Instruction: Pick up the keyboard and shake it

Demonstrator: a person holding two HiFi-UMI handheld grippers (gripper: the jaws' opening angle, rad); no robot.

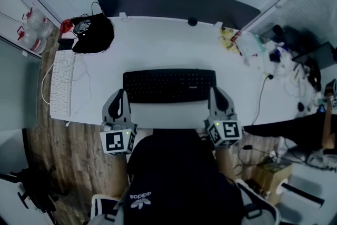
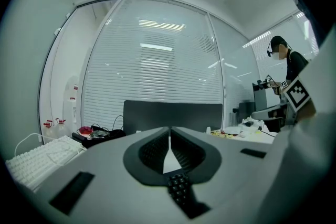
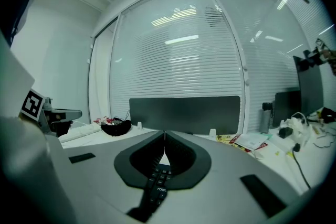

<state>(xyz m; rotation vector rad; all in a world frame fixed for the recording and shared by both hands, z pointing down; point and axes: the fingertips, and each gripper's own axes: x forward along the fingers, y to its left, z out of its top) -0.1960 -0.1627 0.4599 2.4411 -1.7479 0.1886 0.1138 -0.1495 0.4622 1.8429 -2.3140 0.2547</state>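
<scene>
A black keyboard (image 1: pixel 169 85) lies flat on the white desk (image 1: pixel 158 45), parallel to its near edge. My left gripper (image 1: pixel 121 93) rests over the keyboard's near left corner, and my right gripper (image 1: pixel 213 90) over its near right corner. Both point away from me across the desk. In the left gripper view the jaws (image 2: pixel 169 129) are shut tip to tip, with black keys (image 2: pixel 181 191) showing below them. The right gripper view shows the same: shut jaws (image 3: pixel 164 135) with keys (image 3: pixel 157 184) underneath. Nothing is pinched between either pair of fingers.
A white keyboard (image 1: pixel 62 81) lies along the desk's left edge. A black bag with cables (image 1: pixel 93 33) sits at the back left. A dark partition panel (image 1: pixel 174 2) backs the desk. Papers and cables (image 1: pixel 253 45) clutter the right. Another person (image 2: pixel 286 63) stands at the right.
</scene>
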